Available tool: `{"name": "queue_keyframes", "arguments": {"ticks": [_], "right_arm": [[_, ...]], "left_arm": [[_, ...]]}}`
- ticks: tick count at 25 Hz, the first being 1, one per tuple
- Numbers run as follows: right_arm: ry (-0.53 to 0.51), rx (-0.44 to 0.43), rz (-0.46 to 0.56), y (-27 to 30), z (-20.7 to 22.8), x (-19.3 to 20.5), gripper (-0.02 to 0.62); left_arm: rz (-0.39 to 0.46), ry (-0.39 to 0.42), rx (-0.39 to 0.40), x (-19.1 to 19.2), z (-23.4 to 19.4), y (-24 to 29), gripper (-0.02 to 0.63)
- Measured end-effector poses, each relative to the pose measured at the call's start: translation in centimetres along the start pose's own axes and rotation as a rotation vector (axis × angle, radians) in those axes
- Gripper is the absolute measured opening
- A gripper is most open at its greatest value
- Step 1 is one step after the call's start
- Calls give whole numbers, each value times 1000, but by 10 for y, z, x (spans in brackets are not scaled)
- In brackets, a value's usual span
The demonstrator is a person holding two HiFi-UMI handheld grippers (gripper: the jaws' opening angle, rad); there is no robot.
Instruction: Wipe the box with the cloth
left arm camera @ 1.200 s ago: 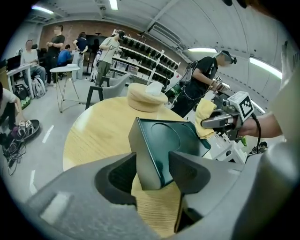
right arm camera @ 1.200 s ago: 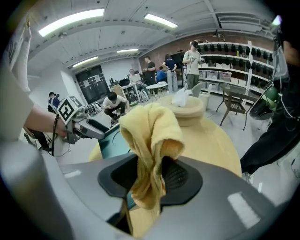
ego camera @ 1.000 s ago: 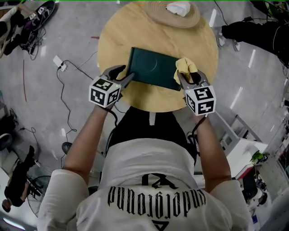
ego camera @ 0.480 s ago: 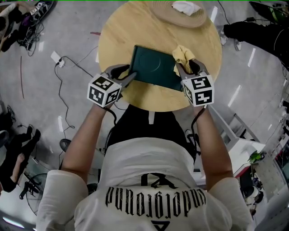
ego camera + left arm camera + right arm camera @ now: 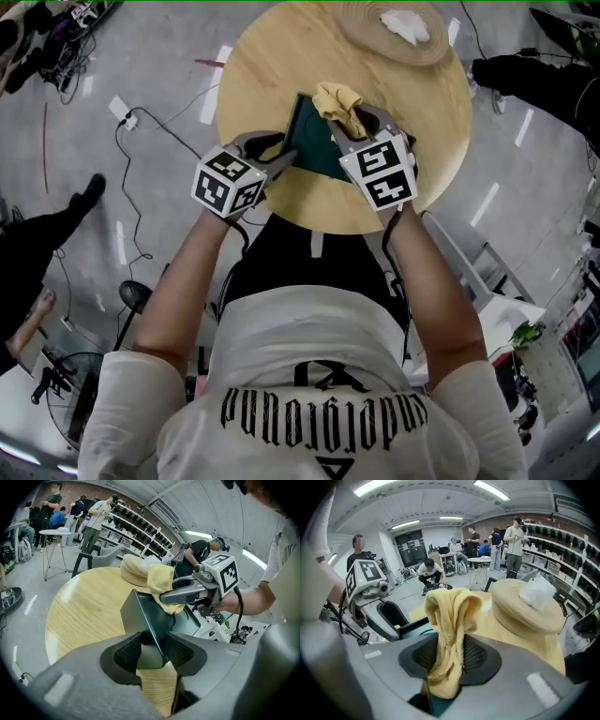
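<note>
I see the dark green box (image 5: 314, 145) tipped up on the wooden table (image 5: 272, 56), the bunched yellow cloth (image 5: 337, 99) apparently pressed against its upper edge.

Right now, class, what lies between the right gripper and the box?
The cloth, clamped in the right gripper, lies against the raised edge of the box; the left gripper view shows it best.

A straw hat (image 5: 370, 39) is lying at the far edge of the round wooden table (image 5: 262, 94) with a white wad (image 5: 405, 25) resting on it, while several people (image 5: 514, 536) are standing about behind, near dark shelves (image 5: 569, 550).
</note>
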State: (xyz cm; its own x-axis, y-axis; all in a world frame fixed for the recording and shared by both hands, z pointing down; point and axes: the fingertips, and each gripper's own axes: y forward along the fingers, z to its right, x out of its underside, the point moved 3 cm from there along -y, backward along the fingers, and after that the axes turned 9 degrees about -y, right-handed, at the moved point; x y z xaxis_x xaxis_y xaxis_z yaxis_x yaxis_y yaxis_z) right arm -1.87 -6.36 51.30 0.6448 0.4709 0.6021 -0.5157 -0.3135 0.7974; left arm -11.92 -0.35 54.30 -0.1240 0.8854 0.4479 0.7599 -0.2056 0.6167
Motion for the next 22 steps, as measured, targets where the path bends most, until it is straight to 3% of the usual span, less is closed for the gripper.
{"name": "queue_keyframes", "arguments": {"ticks": [9, 22], "right_arm": [[-32, -87, 27, 26, -37, -33, 124], [56, -127, 46, 2, -73, -3, 123]], "left_arm": [[5, -18, 10, 0, 4, 0, 167], [26, -44, 5, 1, 6, 1, 167]]}}
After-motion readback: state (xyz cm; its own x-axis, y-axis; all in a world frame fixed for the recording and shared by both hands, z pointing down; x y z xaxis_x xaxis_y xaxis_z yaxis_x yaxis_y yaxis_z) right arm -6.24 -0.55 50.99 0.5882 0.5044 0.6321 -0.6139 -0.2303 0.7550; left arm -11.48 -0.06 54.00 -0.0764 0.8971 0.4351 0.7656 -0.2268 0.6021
